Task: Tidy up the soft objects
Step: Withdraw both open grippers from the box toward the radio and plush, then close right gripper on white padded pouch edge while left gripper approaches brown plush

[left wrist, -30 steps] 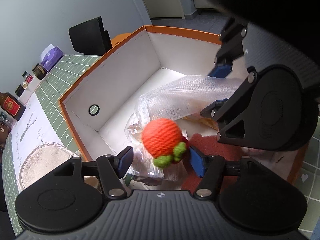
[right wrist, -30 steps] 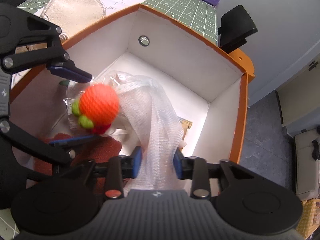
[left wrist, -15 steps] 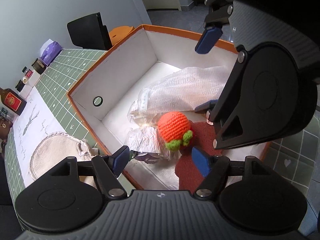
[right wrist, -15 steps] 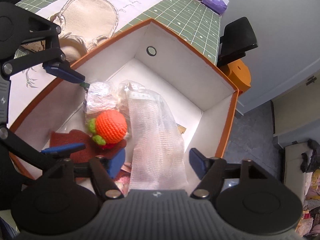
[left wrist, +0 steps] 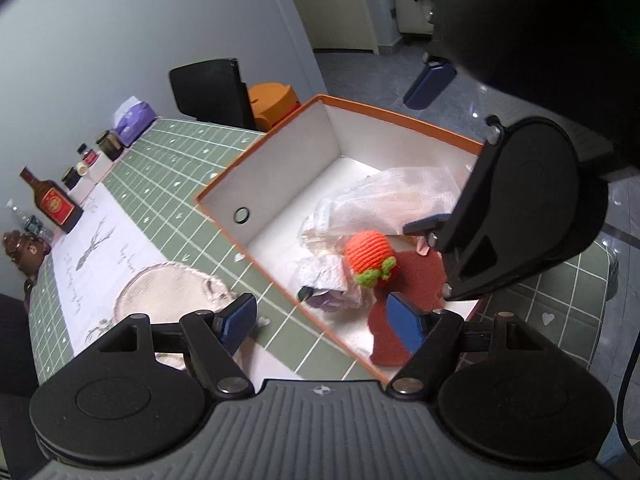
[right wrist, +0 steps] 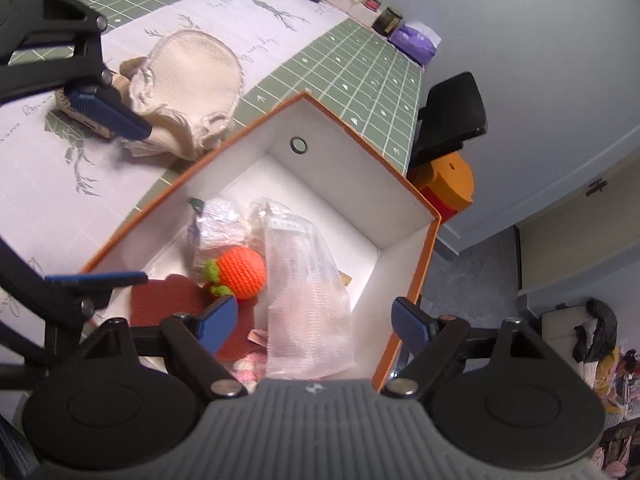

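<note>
The crocheted orange ball [right wrist: 242, 272], knit-ribbed with green leaves at its base, lies near the middle of my right view, inside the orange-rimmed box [right wrist: 424, 280]. It rests against a dark red felt-like piece [right wrist: 164, 296] on its left and a long clear bubble-wrap bag [right wrist: 308, 300] on its right, with crinkled silvery wrapping [right wrist: 218, 224] just above it. A pink knitted bit [right wrist: 250, 368] shows at the box's lower edge. The upper right part of the white box floor is bare, and the smooth walls stand upright, one with a round ringed hole [right wrist: 299, 145].

My right hand-held gripper [right wrist: 316, 322] frames the lower centre above the bag, its jaws opening wide with nothing pressed between the blue pads. My left hand-held gripper [left wrist: 322, 320] sits low in its own view, jaws likewise opening and empty, one pad over the green gridded desk [left wrist: 192, 168], the other over the box's near rim.

Outside the box, upper left of the right view, a limp beige cloth [right wrist: 188, 76] lies bunched on a white printed sheet [right wrist: 40, 152]. Bottles and jars [left wrist: 52, 204] line the desk's far edge beside a purple tissue pack [left wrist: 134, 120].
</note>
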The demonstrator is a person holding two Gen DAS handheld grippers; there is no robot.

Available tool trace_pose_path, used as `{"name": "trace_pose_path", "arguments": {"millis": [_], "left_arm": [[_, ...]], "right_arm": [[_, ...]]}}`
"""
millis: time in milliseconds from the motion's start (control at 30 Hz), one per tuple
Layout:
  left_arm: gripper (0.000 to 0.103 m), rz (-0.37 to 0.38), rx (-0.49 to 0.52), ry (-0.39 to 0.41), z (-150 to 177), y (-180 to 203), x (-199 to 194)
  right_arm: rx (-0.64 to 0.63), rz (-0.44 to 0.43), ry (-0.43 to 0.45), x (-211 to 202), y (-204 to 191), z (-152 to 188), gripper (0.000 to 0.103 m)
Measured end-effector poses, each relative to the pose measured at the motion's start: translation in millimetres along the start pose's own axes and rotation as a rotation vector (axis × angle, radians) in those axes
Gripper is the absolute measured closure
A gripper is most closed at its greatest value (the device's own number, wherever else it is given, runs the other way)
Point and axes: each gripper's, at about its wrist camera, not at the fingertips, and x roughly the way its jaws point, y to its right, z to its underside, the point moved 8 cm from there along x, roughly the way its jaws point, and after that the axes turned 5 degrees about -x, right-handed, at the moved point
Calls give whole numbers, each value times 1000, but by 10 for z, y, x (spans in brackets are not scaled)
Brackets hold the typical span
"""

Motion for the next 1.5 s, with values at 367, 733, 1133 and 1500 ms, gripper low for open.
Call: {"name": "trace_pose_path", "arguments": {"millis": [367,733,1133,1500], "left_arm": [[15,-86,-154,6,508,-568,-237],[15,-193,-390,-9,1153,-974,-165],[16,-187,-410,-71,1406,-1190,-98],[17,-204,-383,-47,1021,-1665,-74]], "right_arm": [[-47,-33,119,-395,-565,-420,18],[-65,-78,158,-321,-1144,-660,18],[-97,-108,160,-42,-1418,-881,30],[-15,-177,157,287,-1130,-1250,33]]}}
